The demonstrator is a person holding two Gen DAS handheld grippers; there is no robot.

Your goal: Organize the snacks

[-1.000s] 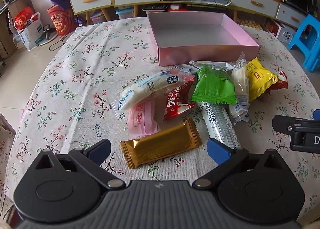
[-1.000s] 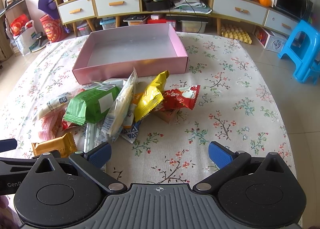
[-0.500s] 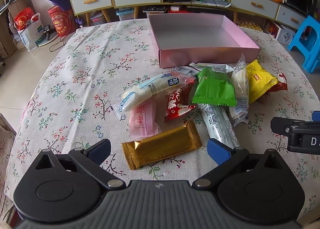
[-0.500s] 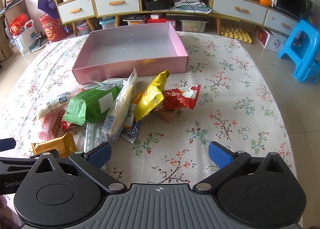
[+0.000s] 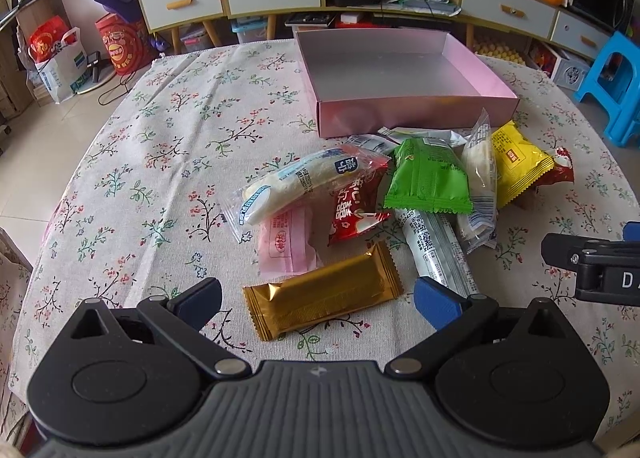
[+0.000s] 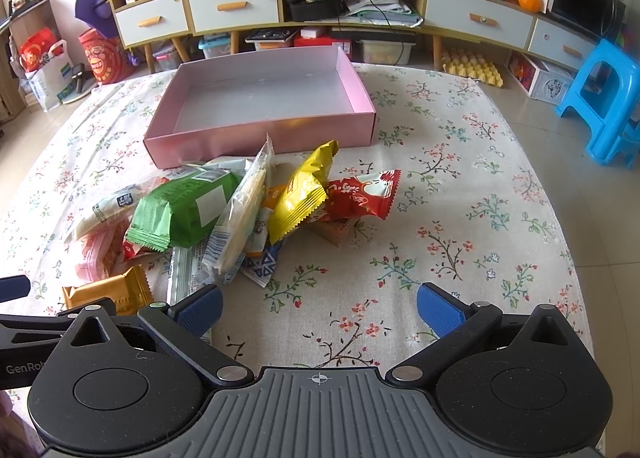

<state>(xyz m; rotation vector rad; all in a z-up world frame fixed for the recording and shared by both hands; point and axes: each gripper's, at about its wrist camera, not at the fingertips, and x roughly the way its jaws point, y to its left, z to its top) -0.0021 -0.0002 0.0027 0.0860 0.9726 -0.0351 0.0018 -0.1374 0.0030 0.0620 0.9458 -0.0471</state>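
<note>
An empty pink box (image 5: 408, 114) stands at the far side of the table and shows in the right wrist view (image 6: 260, 134) too. A heap of snack packs lies in front of it: a gold bar (image 5: 320, 296), a pink pack (image 5: 286, 242), a white roll (image 5: 304, 182), a green pack (image 5: 430, 178), a yellow pack (image 5: 514, 162) and a red pack (image 6: 364, 194). My left gripper (image 5: 318, 300) is open, its pads either side of the gold bar. My right gripper (image 6: 320, 306) is open and empty over bare cloth, right of the heap.
The round table has a floral cloth (image 5: 160, 146). A blue stool (image 6: 604, 98) stands on the floor at the right. Cabinets with drawers (image 6: 240, 6) line the back wall. Bags (image 5: 56, 54) sit on the floor at the left.
My left gripper has crept slightly forward toward the gold bar. The right gripper has barely moved. No snack has shifted.
</note>
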